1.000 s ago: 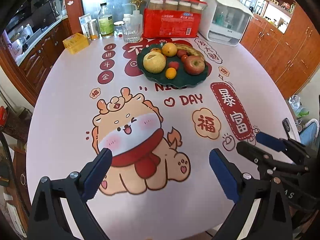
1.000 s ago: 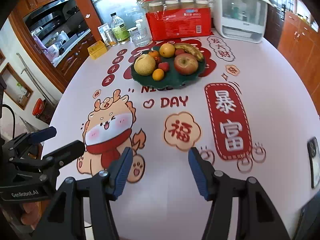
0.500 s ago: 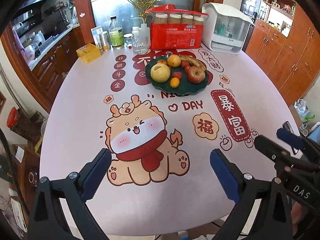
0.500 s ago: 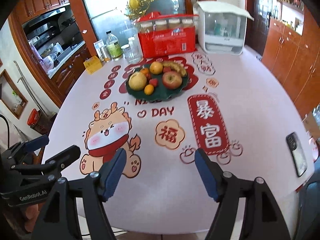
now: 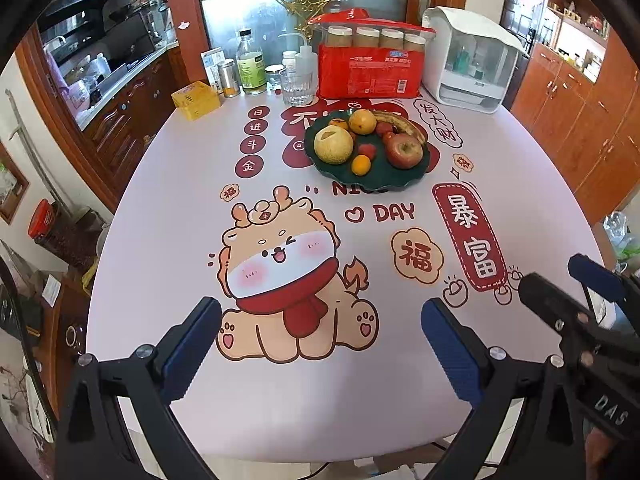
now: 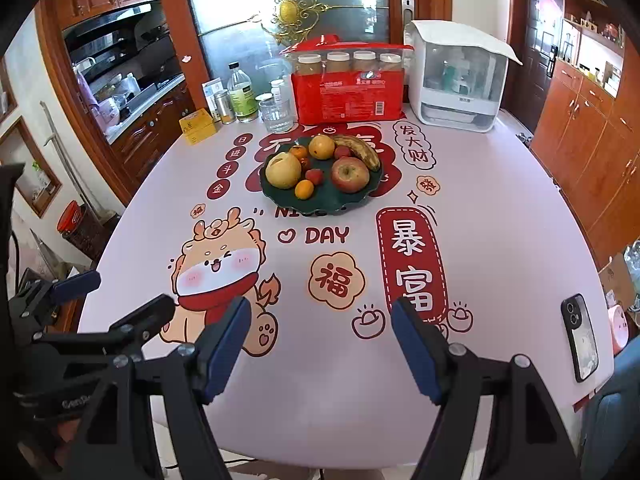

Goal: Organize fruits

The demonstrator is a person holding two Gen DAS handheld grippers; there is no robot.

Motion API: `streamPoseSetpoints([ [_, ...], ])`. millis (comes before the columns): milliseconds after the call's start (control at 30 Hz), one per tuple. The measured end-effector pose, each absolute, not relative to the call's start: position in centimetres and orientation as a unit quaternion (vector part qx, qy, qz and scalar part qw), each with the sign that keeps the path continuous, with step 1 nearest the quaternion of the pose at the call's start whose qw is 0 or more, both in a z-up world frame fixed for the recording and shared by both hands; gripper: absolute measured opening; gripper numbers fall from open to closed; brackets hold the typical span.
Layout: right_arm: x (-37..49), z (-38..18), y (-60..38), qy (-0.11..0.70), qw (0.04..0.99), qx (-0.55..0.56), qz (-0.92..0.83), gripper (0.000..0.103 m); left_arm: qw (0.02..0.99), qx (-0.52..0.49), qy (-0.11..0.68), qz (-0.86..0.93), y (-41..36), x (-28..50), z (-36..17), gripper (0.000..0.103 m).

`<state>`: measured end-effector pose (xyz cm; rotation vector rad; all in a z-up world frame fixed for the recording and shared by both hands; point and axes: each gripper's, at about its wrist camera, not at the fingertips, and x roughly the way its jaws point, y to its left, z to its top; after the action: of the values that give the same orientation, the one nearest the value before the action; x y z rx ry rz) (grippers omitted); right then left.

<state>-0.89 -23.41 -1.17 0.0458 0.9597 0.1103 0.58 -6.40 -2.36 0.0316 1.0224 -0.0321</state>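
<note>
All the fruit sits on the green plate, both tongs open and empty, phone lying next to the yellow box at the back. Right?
Not the phone: the right wrist view shows it at the near right edge of the table, far from the yellow box. The fruit is on the green plate, and the left tongs and right tongs are open and empty.

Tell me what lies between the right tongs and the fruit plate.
Only bare printed tablecloth, seen in the right wrist view; nothing stands between the right tongs and the plate.

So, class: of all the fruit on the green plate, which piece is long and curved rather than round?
The banana, lying along the far right rim of the green plate, behind the red apple. Every other fruit there is rounded.
</note>
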Motion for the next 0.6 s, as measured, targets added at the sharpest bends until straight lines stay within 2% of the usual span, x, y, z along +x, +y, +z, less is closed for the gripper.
streamPoseSetpoints([
  [600,-0.5,-0.7,-24.6,0.460,0.886,0.015,0.053,0.073,0.871,-0.005,0.492,-0.009,-7.3,1.0,-2.4,0.100],
])
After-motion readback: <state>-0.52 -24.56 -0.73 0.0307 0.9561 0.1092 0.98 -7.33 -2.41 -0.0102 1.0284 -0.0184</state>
